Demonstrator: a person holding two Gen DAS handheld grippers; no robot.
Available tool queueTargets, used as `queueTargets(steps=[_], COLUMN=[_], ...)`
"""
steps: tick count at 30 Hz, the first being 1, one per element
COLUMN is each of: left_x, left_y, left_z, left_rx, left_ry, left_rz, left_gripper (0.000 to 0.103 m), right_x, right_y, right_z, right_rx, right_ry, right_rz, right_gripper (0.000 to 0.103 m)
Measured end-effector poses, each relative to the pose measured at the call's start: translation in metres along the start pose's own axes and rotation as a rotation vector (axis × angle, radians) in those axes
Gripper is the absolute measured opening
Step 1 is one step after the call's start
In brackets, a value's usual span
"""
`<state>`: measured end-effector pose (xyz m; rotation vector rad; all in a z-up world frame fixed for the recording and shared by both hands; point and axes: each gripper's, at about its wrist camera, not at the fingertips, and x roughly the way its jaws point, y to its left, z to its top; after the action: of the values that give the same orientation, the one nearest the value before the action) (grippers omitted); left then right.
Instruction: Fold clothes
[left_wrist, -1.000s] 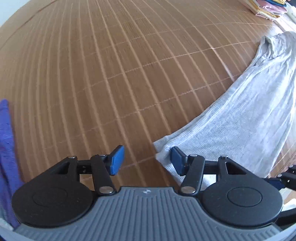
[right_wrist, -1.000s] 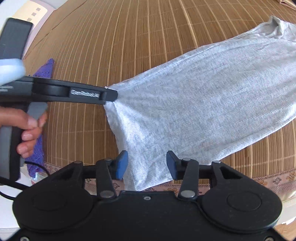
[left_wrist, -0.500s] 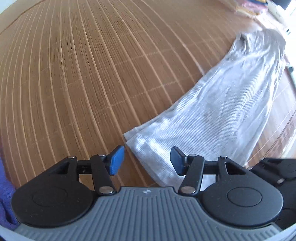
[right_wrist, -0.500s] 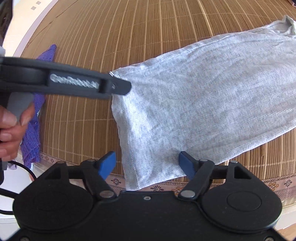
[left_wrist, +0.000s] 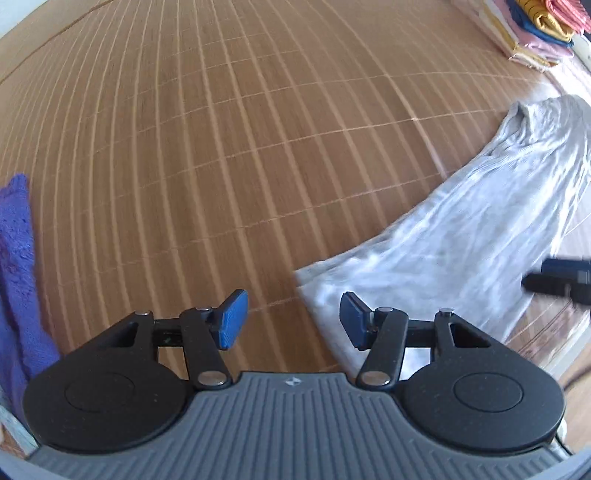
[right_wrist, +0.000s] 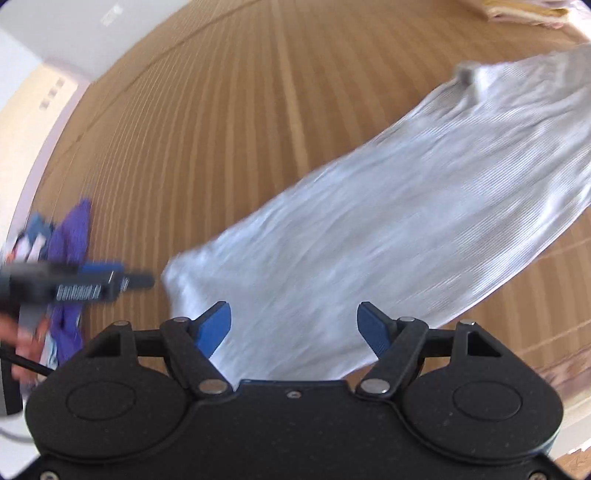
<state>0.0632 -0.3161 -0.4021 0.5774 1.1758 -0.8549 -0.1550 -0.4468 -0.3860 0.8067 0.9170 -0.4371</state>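
Shirt (right_wrist: 388, 236) lies flat on the bamboo mat (left_wrist: 221, 147) under my wide right gripper (right_wrist: 293, 325) — left gripper (left_wrist: 291, 317) spread too, at its corner.

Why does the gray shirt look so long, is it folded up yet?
Partly: the gray shirt lies in one long narrow strip on the mat, apparently folded lengthwise, not yet into a small bundle.

A woven bamboo mat (left_wrist: 221, 155) in warm brown fills the floor, its slats crossed by pale stitching; daylight glares along its right edge; beyond its far left corner stand a white wall (right_wrist: 44, 33) and a cream panel (right_wrist: 33, 110).
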Motion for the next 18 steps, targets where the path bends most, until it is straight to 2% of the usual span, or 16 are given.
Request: queueTargets(steps=[2,6,13,15,18], left_x=[0.0,0.013,0.021,0.025,0.032], left_y=[-0.019,-0.076,-0.16,-0.181,-0.207], left_z=[-0.001,-0.008,0.017,0.025,0.033], left_rx=[-0.03,-0.072,-0.118,-0.11,-0.107], left_ry=[-0.001,0.019,0.028,0.028,0.036], left_rz=[-0.015,0.0,-0.013,-0.008,0.004], left_gripper=[0.062,0.062,0.062,0.062,0.062], right_x=[-0.014,-0.051,-0.109,-0.106,-0.084], right_y=[-0.028,-0.096,-0.24,-0.274,-0.31], right_z=[0.023,0.065,0.126,0.139,0.153], right_rx=[0.031,0.075,0.273,0.316,0.345], right_ry=[-0.061,-0.168,-0.358,-0.379,-0.347], right_rz=[-0.024,-0.077,-0.222,-0.236,-0.261], right_gripper=[0.077,0.079,0.081,0.081,0.081])
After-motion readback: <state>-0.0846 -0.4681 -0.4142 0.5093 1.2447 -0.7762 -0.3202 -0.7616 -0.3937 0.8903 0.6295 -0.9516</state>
